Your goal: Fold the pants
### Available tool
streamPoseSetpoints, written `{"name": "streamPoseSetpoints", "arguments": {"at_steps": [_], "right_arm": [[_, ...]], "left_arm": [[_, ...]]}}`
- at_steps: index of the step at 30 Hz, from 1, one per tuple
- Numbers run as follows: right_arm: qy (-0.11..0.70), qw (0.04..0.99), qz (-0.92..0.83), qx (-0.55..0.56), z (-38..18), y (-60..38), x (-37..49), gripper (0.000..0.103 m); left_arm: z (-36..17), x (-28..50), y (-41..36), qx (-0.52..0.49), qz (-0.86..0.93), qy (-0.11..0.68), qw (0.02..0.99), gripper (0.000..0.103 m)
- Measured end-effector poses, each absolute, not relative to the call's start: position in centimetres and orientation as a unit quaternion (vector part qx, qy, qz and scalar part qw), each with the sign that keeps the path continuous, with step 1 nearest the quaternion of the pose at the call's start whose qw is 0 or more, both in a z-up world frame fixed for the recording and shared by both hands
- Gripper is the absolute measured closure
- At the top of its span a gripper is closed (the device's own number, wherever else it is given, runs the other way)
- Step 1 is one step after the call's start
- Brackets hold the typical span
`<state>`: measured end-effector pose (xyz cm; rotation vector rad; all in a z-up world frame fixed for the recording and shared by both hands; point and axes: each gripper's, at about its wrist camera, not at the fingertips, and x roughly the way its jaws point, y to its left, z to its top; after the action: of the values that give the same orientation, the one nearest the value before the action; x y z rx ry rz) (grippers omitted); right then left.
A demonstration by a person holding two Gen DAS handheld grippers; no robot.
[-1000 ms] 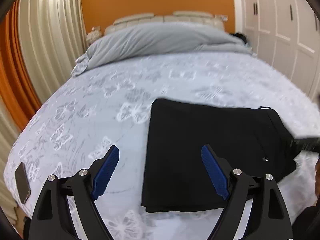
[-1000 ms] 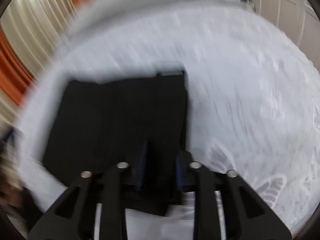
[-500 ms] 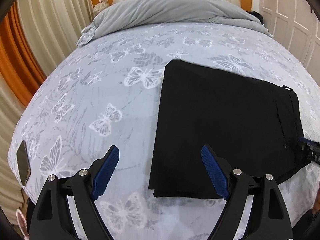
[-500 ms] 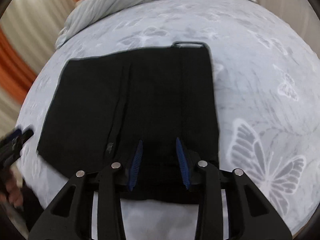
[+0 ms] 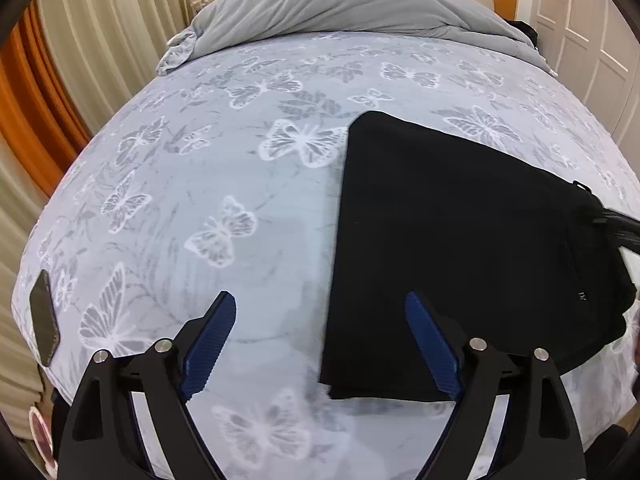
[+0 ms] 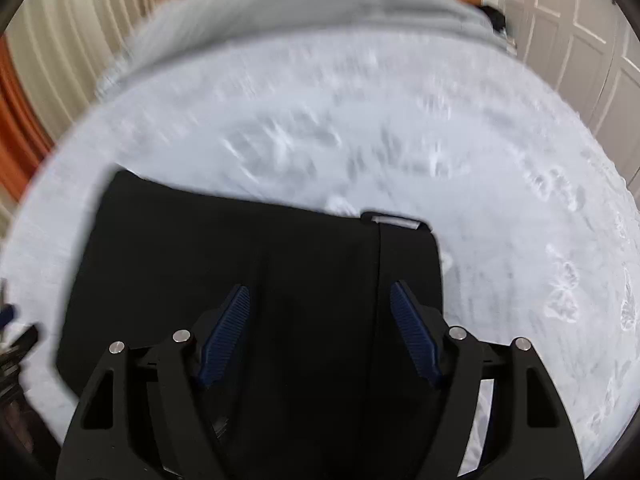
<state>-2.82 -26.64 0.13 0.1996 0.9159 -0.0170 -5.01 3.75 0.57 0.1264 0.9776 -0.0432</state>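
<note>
Black pants (image 5: 460, 240) lie folded into a flat rectangle on the butterfly-print bed sheet (image 5: 200, 180). My left gripper (image 5: 320, 304) hovers open over the pants' near left corner; its right finger is above the cloth, its left finger above bare sheet. In the right wrist view the pants (image 6: 240, 260) fill the lower middle, with a belt loop at the far edge. My right gripper (image 6: 319, 292) hangs above them with its jaws opening and no cloth pinched between the pads. This view is blurred by motion. The right gripper's tip (image 5: 620, 228) shows at the pants' right edge.
A dark phone (image 5: 44, 316) lies near the bed's left edge. A grey duvet (image 5: 340, 4) is bunched at the headboard end. Pale curtains (image 5: 100, 40) hang on the left, white wardrobe doors (image 5: 592, 32) stand on the right.
The right gripper's jaws went from narrow on the pants' near edge to wide, and it lifted off the cloth. The left gripper tipped downward and came closer to the pants' left corner.
</note>
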Motion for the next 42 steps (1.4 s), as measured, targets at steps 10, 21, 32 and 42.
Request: {"name": "streamPoseSetpoints", "arguments": {"at_steps": [10,21,32,42], "right_arm": [[0.456,0.868,-0.057,0.188,-2.1,-31.4,-11.6,0.025],[0.474,0.846,-0.002,0.243,-4.7,-31.5,-12.3,0.017],[0.471,0.825,0.039,0.309,-7.3,-32.1,-7.0,0.007],[0.451,0.839,0.096,0.289,-1.6,-28.7,-9.6,0.084]], "left_arm": [[-0.3,-4.9,4.1,0.061,-0.005,0.487,0.871,0.018],[-0.3,-5.4,3.2,0.033,-0.044,0.506,0.861,0.017],[-5.5,-1.1,4.0,-0.144,-0.125,0.559,0.807,0.017],[-0.8,-4.5,3.0,-0.112,-0.173,0.518,0.830,0.094]]}}
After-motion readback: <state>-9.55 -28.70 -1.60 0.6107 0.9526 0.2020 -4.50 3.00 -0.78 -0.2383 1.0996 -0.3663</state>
